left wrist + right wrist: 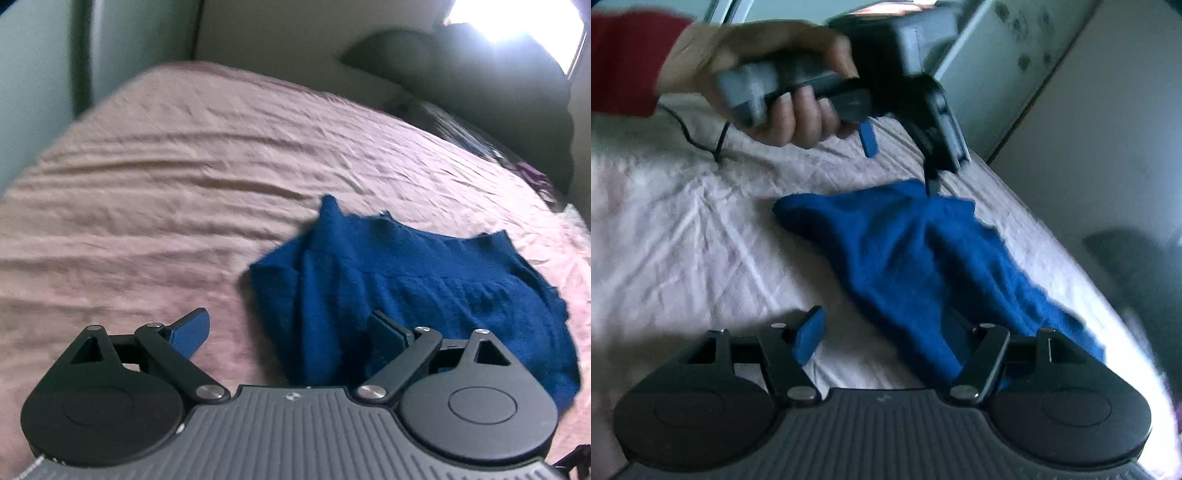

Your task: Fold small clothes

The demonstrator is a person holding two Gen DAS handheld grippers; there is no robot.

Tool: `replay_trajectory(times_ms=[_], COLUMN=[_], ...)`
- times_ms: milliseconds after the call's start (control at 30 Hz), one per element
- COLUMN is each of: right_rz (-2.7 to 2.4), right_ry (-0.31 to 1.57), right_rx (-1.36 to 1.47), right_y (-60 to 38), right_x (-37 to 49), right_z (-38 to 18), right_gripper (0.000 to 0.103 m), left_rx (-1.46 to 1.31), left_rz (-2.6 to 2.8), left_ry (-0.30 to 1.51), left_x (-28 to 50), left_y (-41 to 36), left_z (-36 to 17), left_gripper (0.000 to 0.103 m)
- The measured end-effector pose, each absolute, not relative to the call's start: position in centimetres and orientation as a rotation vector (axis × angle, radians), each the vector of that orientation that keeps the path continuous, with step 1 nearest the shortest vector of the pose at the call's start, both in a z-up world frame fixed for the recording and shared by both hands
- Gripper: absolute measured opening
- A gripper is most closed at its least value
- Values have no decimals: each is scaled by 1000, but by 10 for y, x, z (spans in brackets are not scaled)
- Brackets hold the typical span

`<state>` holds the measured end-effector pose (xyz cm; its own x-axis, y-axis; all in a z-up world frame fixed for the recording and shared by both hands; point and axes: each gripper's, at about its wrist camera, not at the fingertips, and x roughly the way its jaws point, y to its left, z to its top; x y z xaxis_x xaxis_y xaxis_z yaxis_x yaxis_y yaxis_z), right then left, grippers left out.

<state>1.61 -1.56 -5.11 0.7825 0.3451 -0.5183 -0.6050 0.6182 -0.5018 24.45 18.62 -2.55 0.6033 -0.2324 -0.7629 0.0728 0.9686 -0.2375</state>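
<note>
A small dark blue knit garment (413, 284) lies crumpled on the pink bed sheet (166, 177). My left gripper (291, 332) is open, its jaws wide apart over the garment's near edge, the right finger resting against the cloth. In the right wrist view the garment (916, 266) stretches from the far side to my right gripper (886, 336), which is open with its right finger hidden under the cloth. The left gripper shows there too (901, 166), held by a hand, one finger touching the garment's far corner.
The bed sheet (683, 240) spreads wide to the left. Dark pillows (480, 85) lie at the head of the bed. A black cable (716, 144) trails on the sheet. A wall and door (1052, 92) stand beyond the bed edge.
</note>
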Motion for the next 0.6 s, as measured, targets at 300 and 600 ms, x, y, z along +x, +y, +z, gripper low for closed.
replay_trajectory(times_ms=[300, 600], right_rz=[470, 504], right_ry=[249, 253], right_rx=[-852, -802], right_y=[36, 54], right_x=[39, 65], right_z=[-64, -59], right_gripper=[72, 56], left_rx=[-258, -238], left_rz=[-234, -274], left_ry=[928, 892], left_x=[278, 299], left_y=[186, 171], left_z=[-38, -42], left_gripper=[96, 85])
